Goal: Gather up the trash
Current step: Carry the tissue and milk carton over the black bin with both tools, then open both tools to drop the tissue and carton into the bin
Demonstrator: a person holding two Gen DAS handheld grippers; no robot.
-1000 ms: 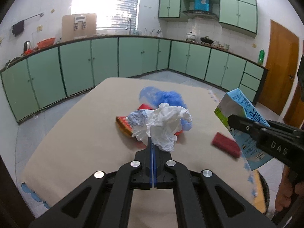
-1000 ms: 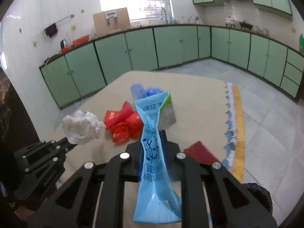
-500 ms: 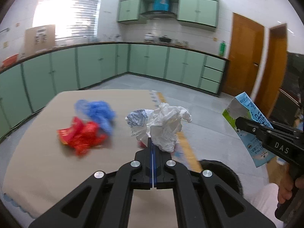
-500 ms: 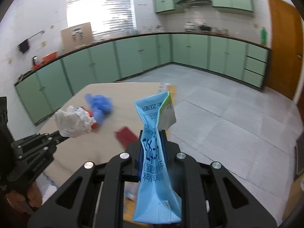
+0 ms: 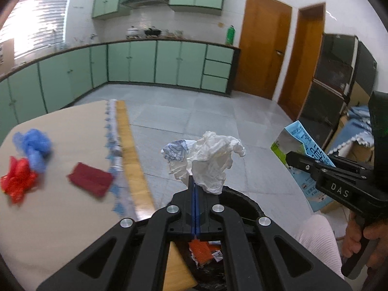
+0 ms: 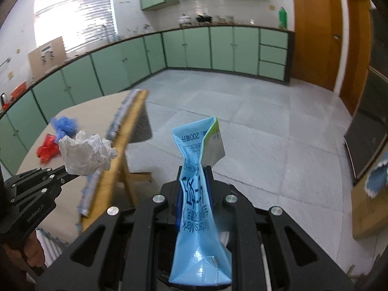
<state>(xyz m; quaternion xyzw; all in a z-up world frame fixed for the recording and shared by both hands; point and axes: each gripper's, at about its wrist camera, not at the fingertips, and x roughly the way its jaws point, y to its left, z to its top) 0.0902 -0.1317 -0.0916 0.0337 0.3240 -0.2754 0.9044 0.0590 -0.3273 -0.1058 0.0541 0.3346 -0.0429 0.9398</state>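
My left gripper (image 5: 195, 181) is shut on a crumpled white paper wad (image 5: 208, 161), held in the air over a black trash bin (image 5: 242, 201) beside the table. The wad also shows in the right wrist view (image 6: 84, 156). My right gripper (image 6: 195, 172) is shut on a squashed blue milk carton (image 6: 198, 194), held above the floor to the right of the table; the carton also shows in the left wrist view (image 5: 305, 150). On the table (image 5: 60, 218) lie a red wrapper (image 5: 18, 181), a blue plastic bag (image 5: 34, 145) and a dark red packet (image 5: 91, 178).
The bin holds orange and white scraps (image 5: 203, 252). The table's wooden edge (image 5: 131, 160) runs just left of the bin. Green cabinets (image 5: 155, 65) line the far walls, with tiled floor (image 6: 242, 126) between. Wooden doors (image 5: 262, 48) and a dark cabinet (image 5: 334, 92) stand right.
Both grippers have swung right, away from over the table to beyond its edge, each still holding its piece. The trash bin has come into view under the left gripper.
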